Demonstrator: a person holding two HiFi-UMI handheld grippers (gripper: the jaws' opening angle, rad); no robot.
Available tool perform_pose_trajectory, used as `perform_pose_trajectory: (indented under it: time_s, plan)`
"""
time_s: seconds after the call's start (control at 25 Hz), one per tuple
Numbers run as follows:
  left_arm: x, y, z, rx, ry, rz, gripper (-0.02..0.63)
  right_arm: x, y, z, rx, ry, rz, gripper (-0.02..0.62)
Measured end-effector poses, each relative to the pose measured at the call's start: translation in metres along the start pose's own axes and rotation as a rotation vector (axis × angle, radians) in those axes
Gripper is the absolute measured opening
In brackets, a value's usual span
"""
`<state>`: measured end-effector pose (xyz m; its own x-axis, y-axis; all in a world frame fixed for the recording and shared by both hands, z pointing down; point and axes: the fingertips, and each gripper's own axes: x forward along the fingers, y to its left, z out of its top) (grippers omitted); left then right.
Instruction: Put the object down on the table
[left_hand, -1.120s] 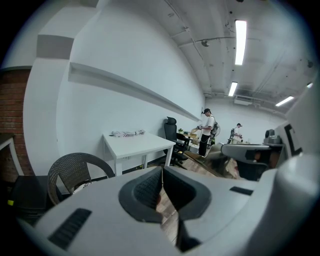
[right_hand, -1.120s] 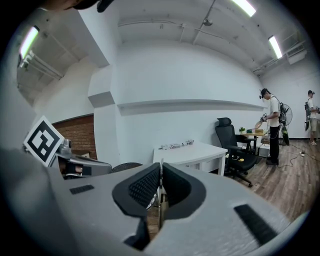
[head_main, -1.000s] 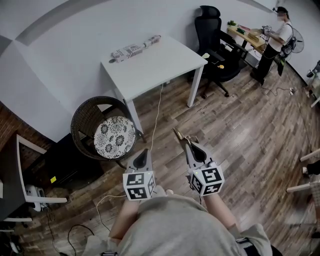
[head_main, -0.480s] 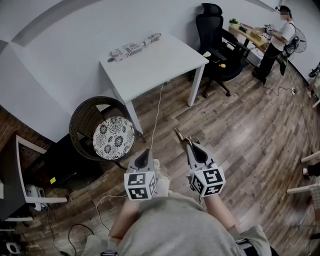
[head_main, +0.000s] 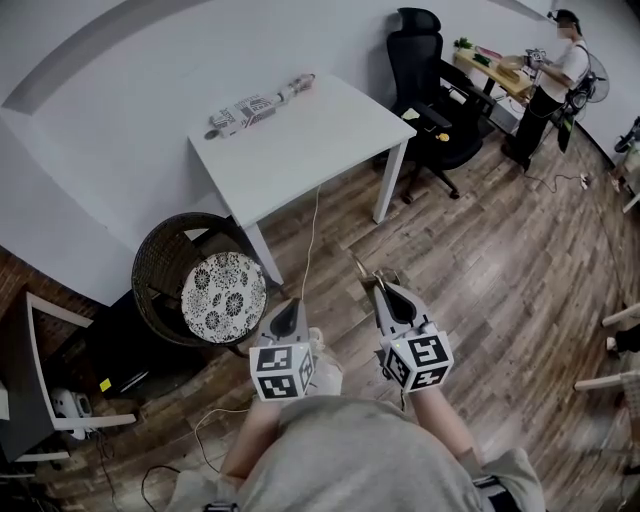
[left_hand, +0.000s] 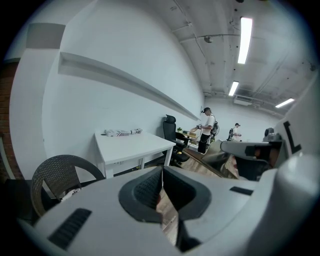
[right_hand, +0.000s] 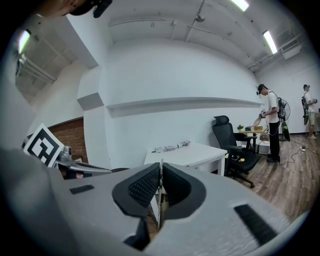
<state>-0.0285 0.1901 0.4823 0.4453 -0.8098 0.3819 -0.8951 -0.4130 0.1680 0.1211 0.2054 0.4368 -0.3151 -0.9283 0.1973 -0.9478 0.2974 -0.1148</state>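
My right gripper (head_main: 385, 292) is shut on a thin, flat brownish object (head_main: 358, 269) that sticks out past its tips toward the table. In the right gripper view this thin object (right_hand: 160, 176) shows edge-on between the closed pads. My left gripper (head_main: 287, 312) is shut with nothing in it; its pads (left_hand: 150, 189) meet. Both grippers hang close to my body over the wooden floor, short of the white table (head_main: 310, 135). The same table (right_hand: 192, 154) lies ahead in the right gripper view, and the table (left_hand: 135, 145) also shows in the left gripper view.
A rolled patterned bundle (head_main: 255, 103) lies on the table's far left edge. A wicker chair (head_main: 165, 260) with a floral cushion stands left of the table. A black office chair (head_main: 428, 85) stands to its right. A person (head_main: 555, 75) works at a far desk. A cable (head_main: 312, 235) runs across the floor.
The table and the wicker chair have slid slightly left and down in the head view. Both grippers stay where they were, and the right one keeps its grip.
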Motion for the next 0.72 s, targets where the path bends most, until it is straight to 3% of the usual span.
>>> perform_pose_trajectory:
  time_s: [0.72]
  plan:
    - [0.130,0.071,0.080,0.014,0.009,-0.036,0.009,0.149,-0.041,0.051,-0.001,-0.006,-0.030,0.020]
